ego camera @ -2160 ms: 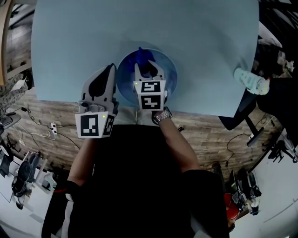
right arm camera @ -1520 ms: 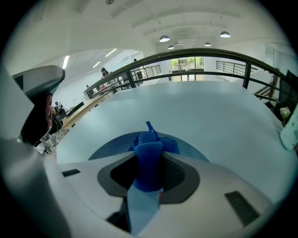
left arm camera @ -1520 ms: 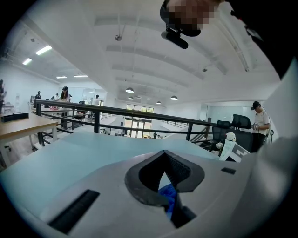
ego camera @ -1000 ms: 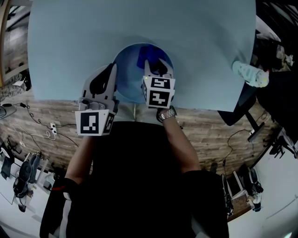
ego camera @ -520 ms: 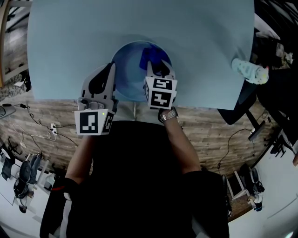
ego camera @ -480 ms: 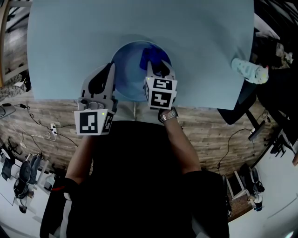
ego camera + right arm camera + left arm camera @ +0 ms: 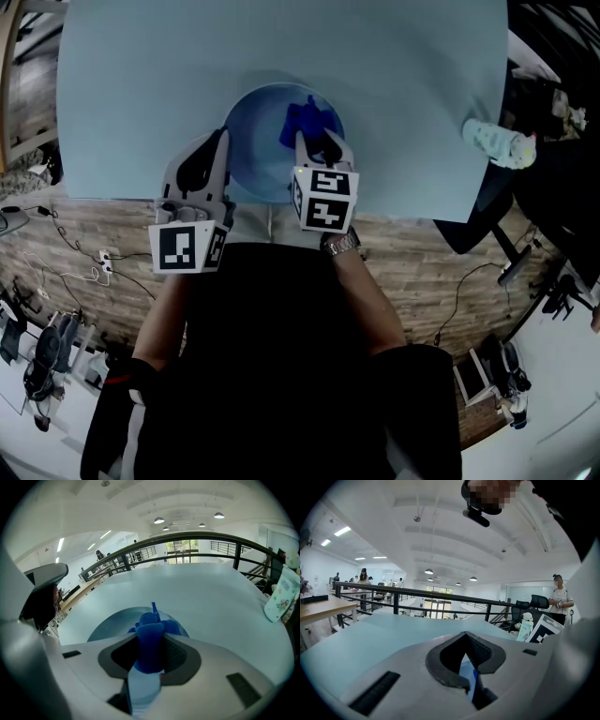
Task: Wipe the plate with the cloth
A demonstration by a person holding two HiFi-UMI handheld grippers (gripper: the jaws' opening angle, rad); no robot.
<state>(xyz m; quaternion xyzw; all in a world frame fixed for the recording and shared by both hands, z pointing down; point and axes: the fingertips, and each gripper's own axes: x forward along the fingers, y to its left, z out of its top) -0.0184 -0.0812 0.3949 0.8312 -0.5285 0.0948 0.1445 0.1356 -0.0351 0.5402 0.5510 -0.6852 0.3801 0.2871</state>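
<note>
A pale blue surface (image 7: 141, 94) carries a round blue plate (image 7: 253, 141) near its front edge, just ahead of the person's dark-clothed body. A white printed pouch (image 7: 495, 143) stands well to the right of the plate, close to the surface's right edge, with bare surface between them. A black office chair (image 7: 487, 234) sits beyond that edge. A wood-patterned floor (image 7: 103, 234) below has cables (image 7: 66, 267) trailing at the left.

The left claw (image 7: 222, 139) meets the plate's left rim. In the left gripper view its jaws are closed together, with a thin blue sliver of the rim pinched between them.

The right claw (image 7: 317, 141) hangs over the plate's right half, its marker cube (image 7: 323, 197) toward the person and a wristwatch (image 7: 342, 244) behind it. Its jaws are clamped on a bunched dark blue cloth (image 7: 305, 117), which pokes out past the tips and lies over the plate's inside. The claw covers part of the plate.

Beyond the surface runs a dark railing (image 7: 187, 541). The room is large and white, with round ceiling lights (image 7: 159, 520) and small distant figures (image 7: 363, 576) near a wooden desk (image 7: 318, 609).
</note>
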